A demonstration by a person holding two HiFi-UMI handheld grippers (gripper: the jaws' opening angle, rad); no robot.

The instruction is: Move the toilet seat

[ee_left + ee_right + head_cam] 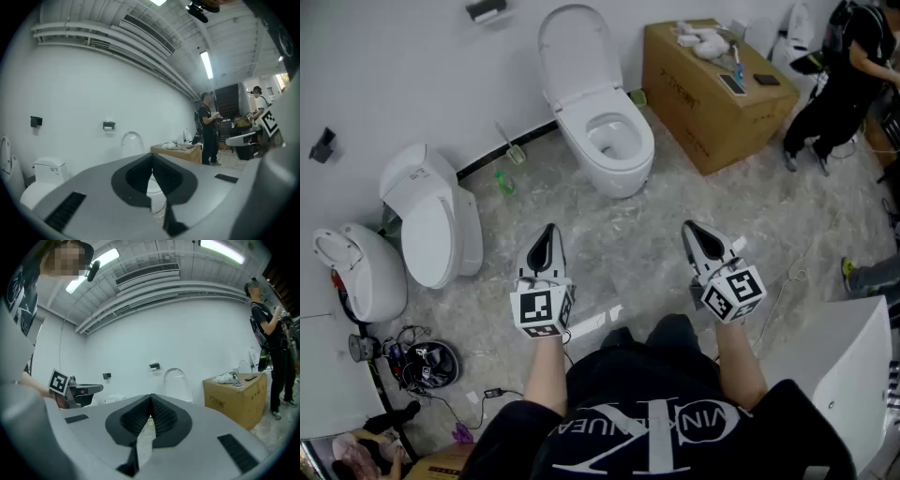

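Note:
A white toilet (602,131) stands against the far wall with its seat and lid (574,47) raised upright. My left gripper (546,234) and right gripper (694,231) hover side by side over the floor, well short of the bowl, both shut with nothing between the jaws. In the left gripper view the raised lid (132,143) shows just above the closed left gripper (152,159). In the right gripper view the lid (177,383) stands beyond the closed right gripper (151,401).
Two more white toilets (431,216) (356,267) stand at the left wall. A cardboard box (712,84) with small items sits right of the toilet, and a person (839,75) stands beyond it. Cables (422,361) lie at lower left, a white fixture (853,375) at lower right.

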